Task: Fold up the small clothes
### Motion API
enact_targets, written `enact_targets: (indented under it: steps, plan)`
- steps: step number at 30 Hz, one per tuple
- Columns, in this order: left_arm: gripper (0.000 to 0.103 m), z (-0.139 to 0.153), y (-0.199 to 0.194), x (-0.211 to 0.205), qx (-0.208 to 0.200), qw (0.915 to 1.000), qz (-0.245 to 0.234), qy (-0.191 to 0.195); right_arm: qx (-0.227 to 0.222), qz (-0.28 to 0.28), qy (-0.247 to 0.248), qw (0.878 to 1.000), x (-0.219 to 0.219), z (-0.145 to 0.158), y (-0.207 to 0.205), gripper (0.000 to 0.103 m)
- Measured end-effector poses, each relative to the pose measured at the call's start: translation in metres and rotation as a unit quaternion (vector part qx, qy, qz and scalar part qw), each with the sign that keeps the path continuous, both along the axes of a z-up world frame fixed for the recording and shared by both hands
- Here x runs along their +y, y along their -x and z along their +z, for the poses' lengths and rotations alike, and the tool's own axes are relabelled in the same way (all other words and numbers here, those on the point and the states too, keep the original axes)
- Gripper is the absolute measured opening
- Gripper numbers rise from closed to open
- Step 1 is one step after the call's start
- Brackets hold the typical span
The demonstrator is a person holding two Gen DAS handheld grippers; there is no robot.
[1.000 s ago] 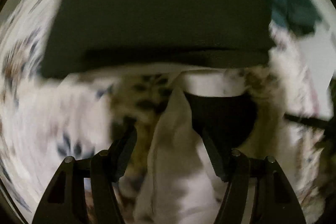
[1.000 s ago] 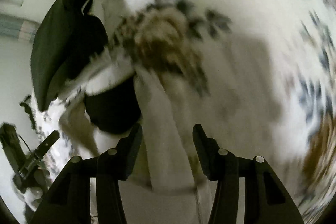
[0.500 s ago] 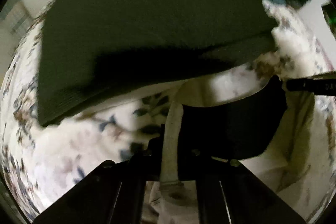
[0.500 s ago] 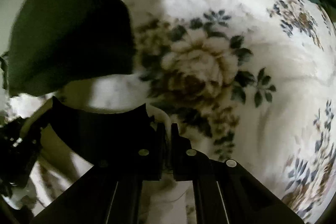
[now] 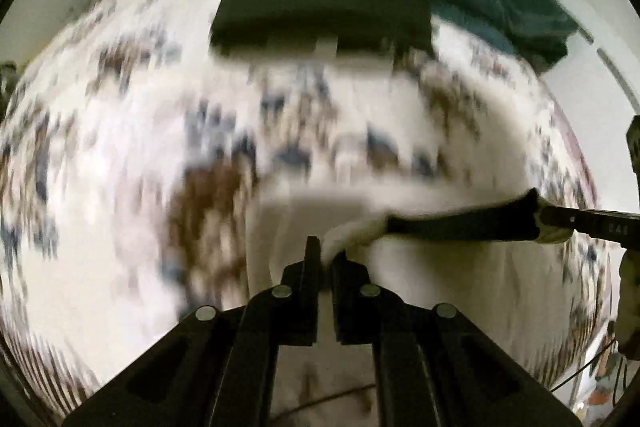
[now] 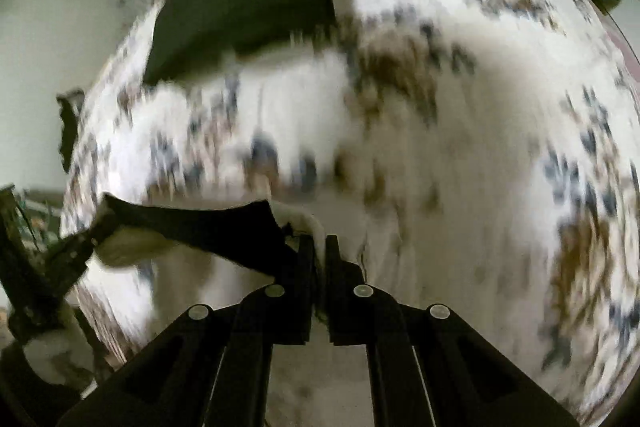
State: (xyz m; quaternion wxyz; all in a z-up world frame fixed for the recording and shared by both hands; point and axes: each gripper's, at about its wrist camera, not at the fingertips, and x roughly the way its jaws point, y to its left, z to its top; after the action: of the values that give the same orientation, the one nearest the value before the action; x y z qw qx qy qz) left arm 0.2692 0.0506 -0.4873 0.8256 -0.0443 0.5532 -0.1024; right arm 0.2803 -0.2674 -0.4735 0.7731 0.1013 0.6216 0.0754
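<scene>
Your left gripper (image 5: 327,255) and right gripper (image 6: 319,247) each pinch the white, black-banded cloth garment (image 5: 460,225), stretched between them above the blurred floral bedspread (image 5: 120,147).

Left tongs (image 5: 327,259) pinched tight — the two black fingers (image 5: 312,259) nearly meet, only a sliver of white cloth (image 5: 340,239) caught between the tips. Right tongs (image 6: 319,247) clamped just the same, fingers (image 6: 306,255) pressed together on white fabric at the tip. Both point forward and down, level with each other. From the left wrist view, the right tongs (image 5: 576,223) reach in from the right edge, nose aimed toward the left pair. From the right wrist view, the left tongs (image 6: 72,251) show at the lower left — blurred, closure hard to read from there.
</scene>
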Motion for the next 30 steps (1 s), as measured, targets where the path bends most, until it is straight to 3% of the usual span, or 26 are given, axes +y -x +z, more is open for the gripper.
enact_targets:
  steps: [4,7,9,11,12,15,18,21,24,27,28,29,30]
  plan:
    - [0.006,-0.032,0.043,0.008,0.053,0.9984,0.018,0.004,0.046,0.008,0.004,0.999,0.001,-0.038,0.053,0.005]
    - [0.008,-0.044,0.062,0.025,0.101,0.9941,0.037,0.017,0.095,0.021,0.0,0.995,0.0,-0.061,0.07,0.006]
    - [0.01,-0.042,0.067,0.035,0.119,0.9914,0.052,0.014,0.133,0.029,0.0,0.991,-0.004,-0.071,0.079,0.019]
    - [0.018,-0.036,0.066,0.048,0.124,0.9897,0.069,0.018,0.155,0.025,0.001,0.988,-0.015,-0.074,0.086,0.045]
    - [0.028,-0.031,0.061,0.055,0.121,0.9891,0.082,0.023,0.158,0.017,-0.004,0.987,-0.022,-0.074,0.088,0.048]
    - [0.05,-0.018,0.038,0.068,0.094,0.9884,0.107,0.052,0.153,-0.045,-0.032,0.987,-0.057,-0.067,0.089,0.049]
    - [0.054,-0.019,0.0,0.066,0.076,0.9872,0.113,0.083,0.14,-0.149,-0.068,0.977,-0.096,-0.067,0.075,0.049]
    - [0.055,-0.044,-0.04,0.051,0.093,0.9844,0.1,0.112,0.115,-0.22,-0.148,0.957,-0.115,-0.077,0.053,0.049]
    - [0.052,-0.073,-0.07,0.037,0.123,0.9786,0.095,0.134,0.11,-0.246,-0.239,0.933,-0.113,-0.098,0.027,0.049]
    - [0.006,-0.088,-0.081,0.028,0.128,0.9797,0.082,0.131,0.131,-0.268,-0.296,0.907,-0.106,-0.126,0.008,0.049]
    - [0.006,-0.085,-0.078,0.029,0.123,0.9805,0.08,0.131,0.126,-0.271,-0.301,0.905,-0.102,-0.13,0.005,0.041]
    - [0.005,-0.08,-0.076,0.031,0.114,0.9821,0.077,0.129,0.112,-0.273,-0.285,0.912,-0.099,-0.128,0.002,0.024]
    - [0.005,-0.079,-0.074,0.033,0.109,0.9826,0.072,0.132,0.095,-0.276,-0.229,0.929,-0.099,-0.12,0.0,0.003]
